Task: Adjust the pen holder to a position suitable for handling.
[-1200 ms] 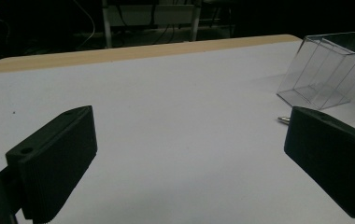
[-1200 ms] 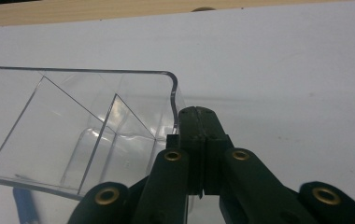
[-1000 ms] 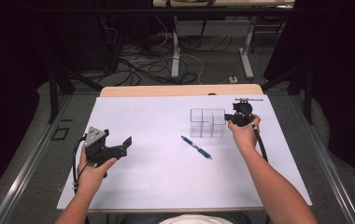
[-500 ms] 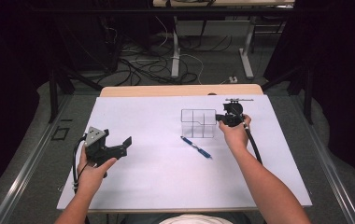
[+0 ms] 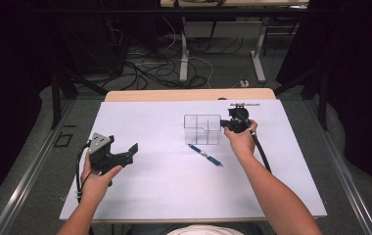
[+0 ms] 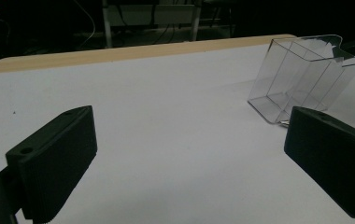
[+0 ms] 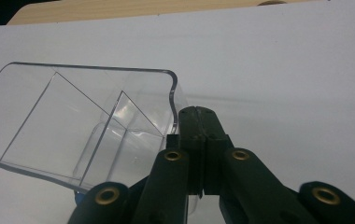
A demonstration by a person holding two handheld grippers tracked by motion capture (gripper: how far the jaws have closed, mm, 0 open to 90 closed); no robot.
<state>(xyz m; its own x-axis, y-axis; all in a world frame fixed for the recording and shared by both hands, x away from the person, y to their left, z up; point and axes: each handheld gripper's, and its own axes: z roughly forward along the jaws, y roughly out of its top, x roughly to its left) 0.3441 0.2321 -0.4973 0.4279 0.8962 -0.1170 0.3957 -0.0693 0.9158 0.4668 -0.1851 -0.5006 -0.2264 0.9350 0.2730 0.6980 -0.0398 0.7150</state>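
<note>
The right gripper [image 5: 227, 125] has its fingers clamped on the wall of the clear divided box [image 5: 202, 129], whose compartments hold nothing; the left gripper [image 5: 127, 152] has its fingers apart.

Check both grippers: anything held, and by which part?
The right gripper is shut on the clear plastic organizer, pinching its right-hand end wall at the rim. The left gripper is open, holding nothing.

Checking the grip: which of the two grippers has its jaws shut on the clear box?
The right gripper, clamped on the clear box's wall. The left gripper has its jaws wide apart, holding nothing, well away from it.
</note>
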